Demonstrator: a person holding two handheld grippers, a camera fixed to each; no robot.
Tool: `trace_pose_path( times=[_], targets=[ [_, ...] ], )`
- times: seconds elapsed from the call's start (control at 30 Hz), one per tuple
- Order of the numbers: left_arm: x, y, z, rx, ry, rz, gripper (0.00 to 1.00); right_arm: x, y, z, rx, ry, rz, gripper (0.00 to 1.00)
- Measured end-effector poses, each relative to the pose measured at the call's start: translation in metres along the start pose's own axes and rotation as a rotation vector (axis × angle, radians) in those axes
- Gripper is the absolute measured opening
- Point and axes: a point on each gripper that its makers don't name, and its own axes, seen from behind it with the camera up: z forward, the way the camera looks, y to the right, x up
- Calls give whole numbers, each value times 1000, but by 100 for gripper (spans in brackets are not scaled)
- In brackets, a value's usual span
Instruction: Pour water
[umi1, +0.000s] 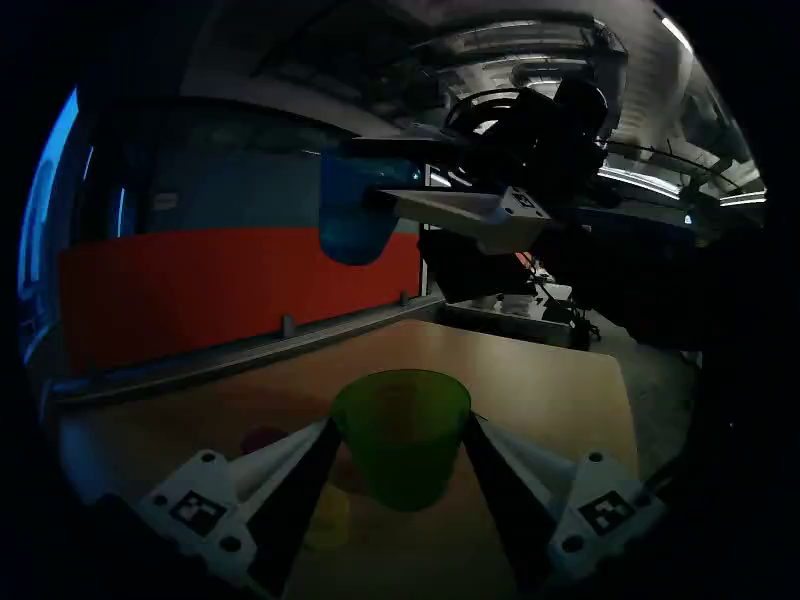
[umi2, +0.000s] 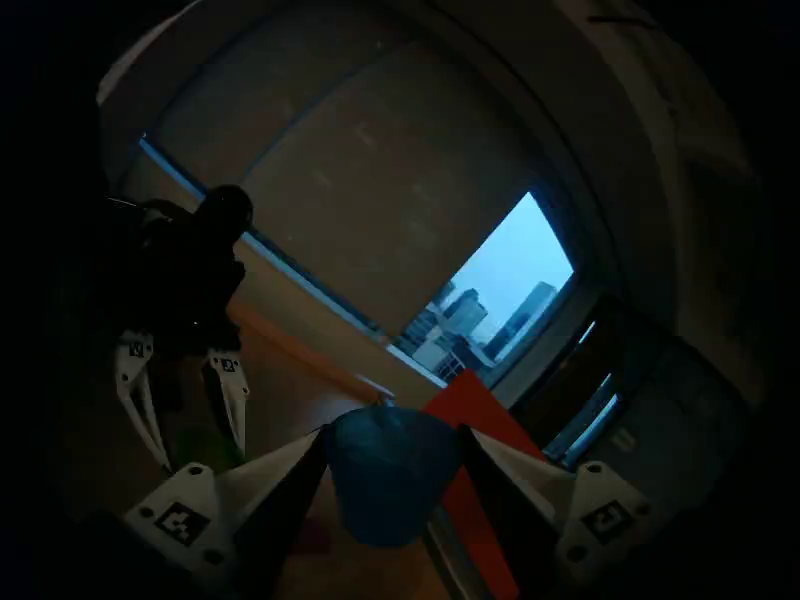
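Note:
A translucent green cup (umi1: 402, 440) stands upright between the fingers of my left gripper (umi1: 400, 425), which is shut on it over the wooden table (umi1: 540, 380). Whether its base touches the table I cannot tell. Above and beyond it my right gripper (umi1: 385, 205) holds a blue cup (umi1: 352, 215), tipped well over. In the right gripper view that blue cup (umi2: 388, 480) sits clamped in my right gripper (umi2: 392, 435). Farther off to the left there is my left gripper (umi2: 200, 455) with the green cup (umi2: 205, 447). No stream of water shows in this dim light.
A small yellow object (umi1: 330, 515) and a pinkish one (umi1: 262, 437) lie on the table near my left fingers. An orange partition (umi1: 240, 285) runs along the table's far edge. The table's right edge drops to the floor (umi1: 655, 400). A window (umi2: 500, 290) lies beyond the blue cup.

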Motion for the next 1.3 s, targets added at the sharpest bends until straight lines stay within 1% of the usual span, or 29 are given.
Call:
trace_pose_path(
  times=[0.2,0.5,0.8,1.0,1.3],
  targets=[
    [1,1,0,-2,2,4,86,1,-6,2,9,-7,-47,94],
    [1,3,-1,-6,2,9,86,2,-7,3,6,-20,-114,94],
    [0,3,-2,-6,2,8,86,11,-7,5,4,-15,-167,94],
    [0,4,-3,-7,2,12,86,12,-12,7,9,-23,-213,94],
    [1,5,-1,-10,1,17,86,14,-14,9,10,-30,-259,94]
  ],
)
